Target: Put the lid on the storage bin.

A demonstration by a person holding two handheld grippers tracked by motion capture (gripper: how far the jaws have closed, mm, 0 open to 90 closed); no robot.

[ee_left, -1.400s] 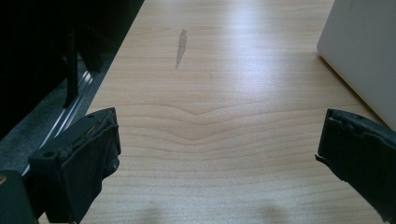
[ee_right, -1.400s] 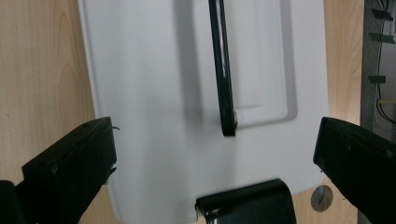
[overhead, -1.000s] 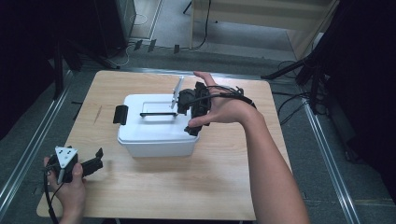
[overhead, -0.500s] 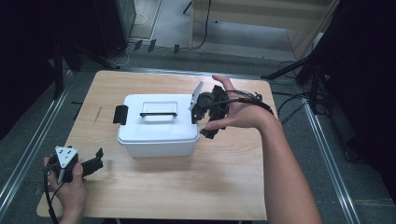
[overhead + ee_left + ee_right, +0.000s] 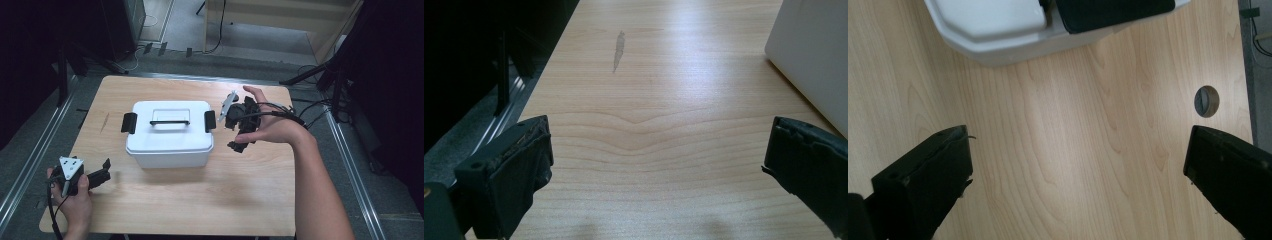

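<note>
I had the white lidded box point(image 5: 170, 134) sitting near the middle of the bench point(image 5: 250, 195), lid on, its black carry handle point(image 5: 170, 120) lying flat across the top and a black latch at each end: the left latch point(image 5: 128, 122) and the right latch point(image 5: 210, 121).

My right claw point(image 5: 239, 125) was held just beside the box's right end, close to that latch but not touching it. In the right gripper view its jaws stood wide apart with nothing between them but bare wood; the box's edge point(image 5: 998, 30) and a black latch point(image 5: 1113, 12) showed at the top, and a round hole point(image 5: 1206, 101) in the benchtop lay off to the side.

My left claw point(image 5: 102, 172) lay low at the near left corner of the bench, well apart from the box. Its jaws were also spread, empty, with the box's white wall point(image 5: 814, 55) off to one side and a small grey mark point(image 5: 618, 50) on the wood ahead.
</note>
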